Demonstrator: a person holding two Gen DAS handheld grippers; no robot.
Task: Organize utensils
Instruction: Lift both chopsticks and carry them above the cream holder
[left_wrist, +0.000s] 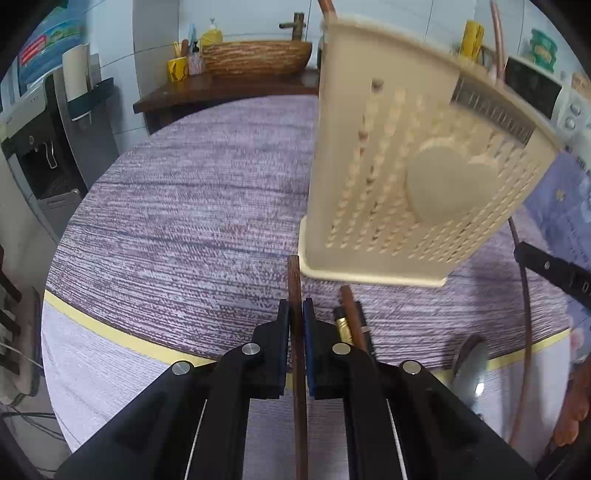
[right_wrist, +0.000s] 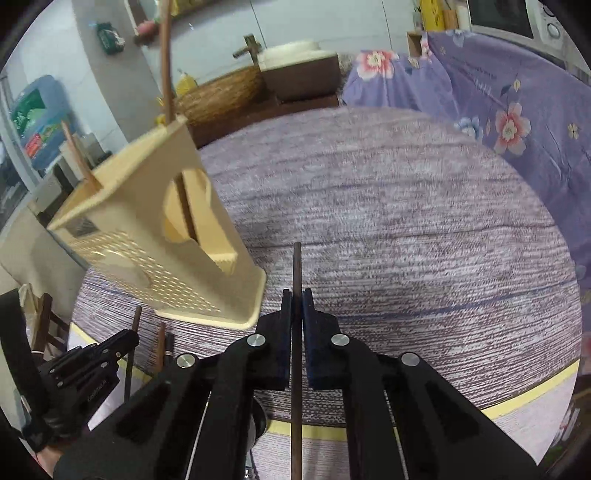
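With both tongs clamped, each holds one wooden stick. Left tongs (left_wrist: 296, 306) pinch a reddish-brown chopstick (left_wrist: 294, 280) between the pads; its tip ends just short of the base of the beige perforated utensil holder (left_wrist: 406, 177). Right tongs (right_wrist: 296, 299) pinch a darker chopstick (right_wrist: 296, 266), tip pointing out over the counter (right_wrist: 406, 221), to the right of the holder (right_wrist: 147, 251).

Holder stands on the round counter with the purple woven cloth, near its front edge. Long wooden handles stick up out of the holder's top (right_wrist: 167, 55). In front of the holder's base, a brown stick (left_wrist: 354, 317) and a dark utensil with a gold band (left_wrist: 344, 325) lie on the cloth beside the left tongs. A metal spoon bowl (left_wrist: 476, 373) sits further right of those, at the counter's edge. Left tongs also show in the right wrist view, below-left of the holder.
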